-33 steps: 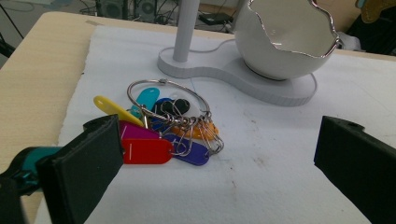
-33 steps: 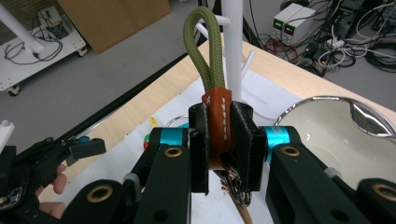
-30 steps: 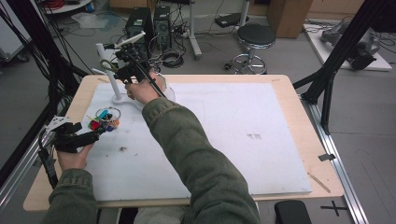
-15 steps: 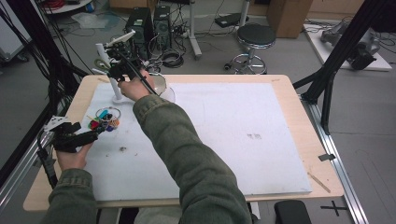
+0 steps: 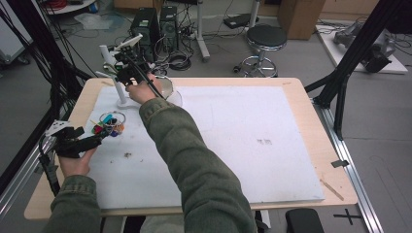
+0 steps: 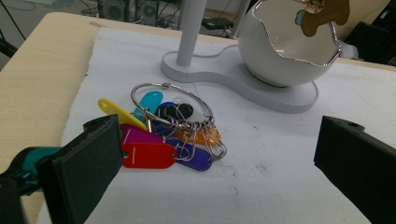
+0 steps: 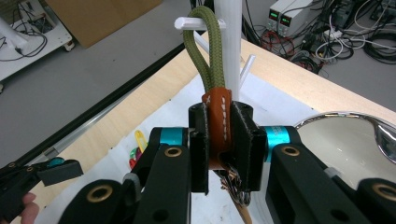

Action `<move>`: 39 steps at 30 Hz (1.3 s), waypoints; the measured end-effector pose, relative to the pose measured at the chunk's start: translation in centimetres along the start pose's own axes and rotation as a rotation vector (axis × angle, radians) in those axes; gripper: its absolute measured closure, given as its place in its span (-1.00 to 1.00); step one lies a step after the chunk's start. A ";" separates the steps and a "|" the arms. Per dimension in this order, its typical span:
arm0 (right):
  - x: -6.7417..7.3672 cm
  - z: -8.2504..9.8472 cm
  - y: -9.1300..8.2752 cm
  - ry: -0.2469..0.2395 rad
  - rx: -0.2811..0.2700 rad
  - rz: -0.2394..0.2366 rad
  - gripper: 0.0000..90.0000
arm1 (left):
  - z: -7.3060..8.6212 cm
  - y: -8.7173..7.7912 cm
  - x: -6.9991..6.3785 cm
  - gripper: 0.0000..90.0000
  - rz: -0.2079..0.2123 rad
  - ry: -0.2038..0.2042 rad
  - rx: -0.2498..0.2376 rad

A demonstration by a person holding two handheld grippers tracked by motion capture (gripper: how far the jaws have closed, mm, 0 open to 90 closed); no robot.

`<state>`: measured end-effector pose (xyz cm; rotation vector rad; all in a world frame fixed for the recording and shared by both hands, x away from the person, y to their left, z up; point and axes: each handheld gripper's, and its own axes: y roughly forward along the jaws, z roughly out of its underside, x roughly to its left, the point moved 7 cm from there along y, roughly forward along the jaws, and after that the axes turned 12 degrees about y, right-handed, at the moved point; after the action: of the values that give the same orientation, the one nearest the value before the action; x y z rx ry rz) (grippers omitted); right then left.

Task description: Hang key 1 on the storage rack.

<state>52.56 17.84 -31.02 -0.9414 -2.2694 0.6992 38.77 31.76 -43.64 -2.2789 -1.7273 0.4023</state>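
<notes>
Right gripper (image 7: 219,140) clamped on the brown leather tab of a key strap (image 7: 218,122), stitched in white, keys dangling below the jaws. Olive cord loop (image 7: 201,51) of the strap hooked over a white peg (image 7: 196,23) of the white stand (image 7: 227,46), directly ahead. In the high view, right gripper (image 5: 127,68) up at the stand (image 5: 116,80) near the far left corner of the table (image 5: 311,111). Just beside, a white bowl (image 6: 285,42) with a silvery wavy rim on the stand's base; what lies inside it, impossible to tell.

Left gripper (image 6: 215,163) spread wide, gripping nothing, low over the white mat (image 5: 233,141). Between and just beyond its jaws, a metal ring with coloured key tags (image 6: 168,130): yellow, red, purple, blue, orange, black, lying flat on the mat, near the stand's base.
</notes>
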 end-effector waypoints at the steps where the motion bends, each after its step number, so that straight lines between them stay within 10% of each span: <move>1: 0.0 0.0 0.1 -0.001 0.000 -0.001 0.73 | 0.0 0.0 0.0 -0.96 0.000 0.000 0.000; 15: -1.4 -0.1 1.1 0.003 0.004 0.014 0.65 | -0.1 0.3 -0.1 -0.96 0.015 -0.026 -0.007; 16: -1.2 0.1 1.2 0.008 0.038 -0.029 0.08 | 0.0 0.2 -0.1 -0.96 0.018 -0.027 -0.007; 23: -2.4 1.0 -0.4 0.006 0.063 -0.033 -0.66 | -0.1 0.2 0.0 -0.96 0.017 -0.033 -0.011; 28: -4.3 1.3 -1.9 0.012 0.062 0.005 -0.99 | -0.1 0.3 -0.2 -0.96 0.017 -0.024 -0.009; 39: -7.4 2.0 -5.8 0.012 0.036 0.015 -0.99 | -0.1 0.3 -0.2 -0.96 0.017 -0.019 -0.006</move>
<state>52.93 8.21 -30.97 -0.9437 -2.2340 0.7372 39.01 31.47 -43.68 -2.3025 -1.7215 0.4247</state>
